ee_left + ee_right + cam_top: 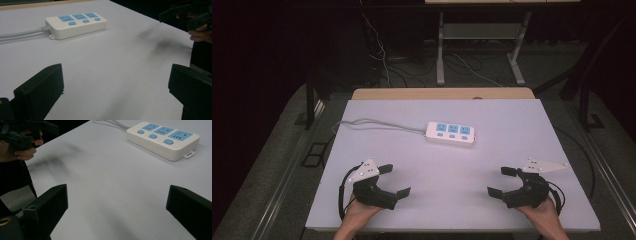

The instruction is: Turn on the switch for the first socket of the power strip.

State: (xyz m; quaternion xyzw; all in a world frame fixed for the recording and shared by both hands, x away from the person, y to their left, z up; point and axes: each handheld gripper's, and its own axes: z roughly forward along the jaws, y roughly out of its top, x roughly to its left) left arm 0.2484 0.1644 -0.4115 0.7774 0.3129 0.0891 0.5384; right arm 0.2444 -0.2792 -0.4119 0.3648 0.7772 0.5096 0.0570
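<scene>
The left gripper [393,180] rests at the table's [512,130] near edge, jaws spread wide with nothing between them. Farther back, mid-table, lies the power strip [451,133] with 3 blue sockets, its grey cord [372,123] trailing left. It looks rigid, light and smooth; gripping across its narrow sides seems safest. The right gripper [503,181] is equally spread and empty.

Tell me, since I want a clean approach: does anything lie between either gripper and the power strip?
Nothing visible does. Bare white table lies between the open left gripper, the open right gripper and the power strip. Its grey cord trails away toward the far left, off both paths.
</scene>
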